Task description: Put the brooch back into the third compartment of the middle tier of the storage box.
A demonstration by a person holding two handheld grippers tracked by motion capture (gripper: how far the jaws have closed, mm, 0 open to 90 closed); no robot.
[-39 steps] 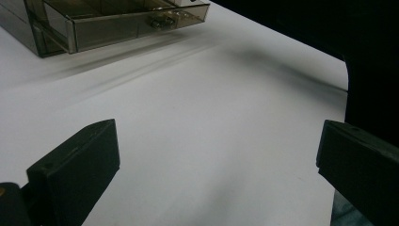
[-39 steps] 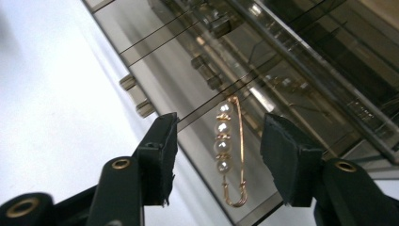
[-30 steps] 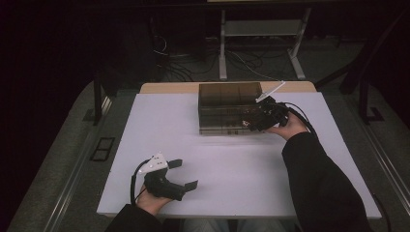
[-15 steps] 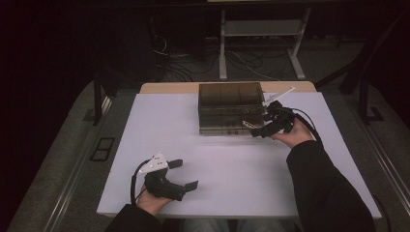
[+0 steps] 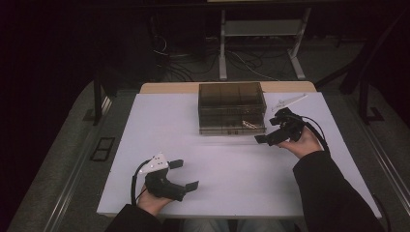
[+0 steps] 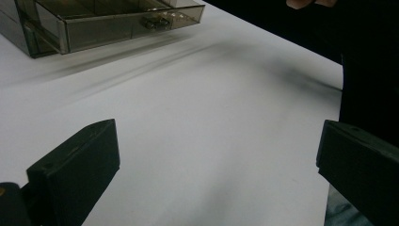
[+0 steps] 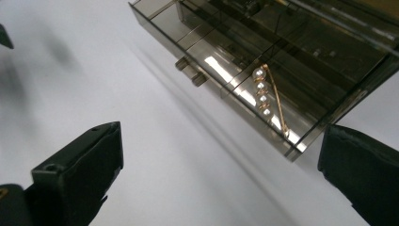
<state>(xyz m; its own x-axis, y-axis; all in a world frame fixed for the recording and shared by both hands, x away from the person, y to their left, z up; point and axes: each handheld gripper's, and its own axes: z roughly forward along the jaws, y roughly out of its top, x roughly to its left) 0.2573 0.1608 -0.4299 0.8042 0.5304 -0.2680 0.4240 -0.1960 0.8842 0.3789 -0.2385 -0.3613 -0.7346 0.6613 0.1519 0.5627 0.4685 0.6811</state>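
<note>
At the far middle of the white table (image 5: pixel 232 164) stands the smoked-plastic drawer box (image 5: pixel 232 107), with its bottom drawer (image 7: pixel 226 89) pulled out toward us. Inside that drawer, in its right-hand end compartment, lies the pearl hairpin (image 7: pixel 270 101), flat on the drawer floor; its long axis runs along the drawer's depth, roughly across the drawer front.

We hold the right gripper (image 5: pixel 270 137) just beside the box's front right corner, jaws pointing left toward the drawer. It is by far the nearer one: the left gripper (image 5: pixel 186 175) rests near the table's front edge, well apart from the box. From the right fingers (image 7: pixel 80 174) the hairpin lies ahead and slightly above in the right gripper view, clear of both pads.

Both pairs of jaws stand spread wide, with nothing between them. The right jaws have just been opening and are empty.

Compared with a second ago, the right gripper has drawn back from over the drawer, to the right and toward us. The left gripper has not shifted. We judge that any coming move falls to the right hand.
</note>
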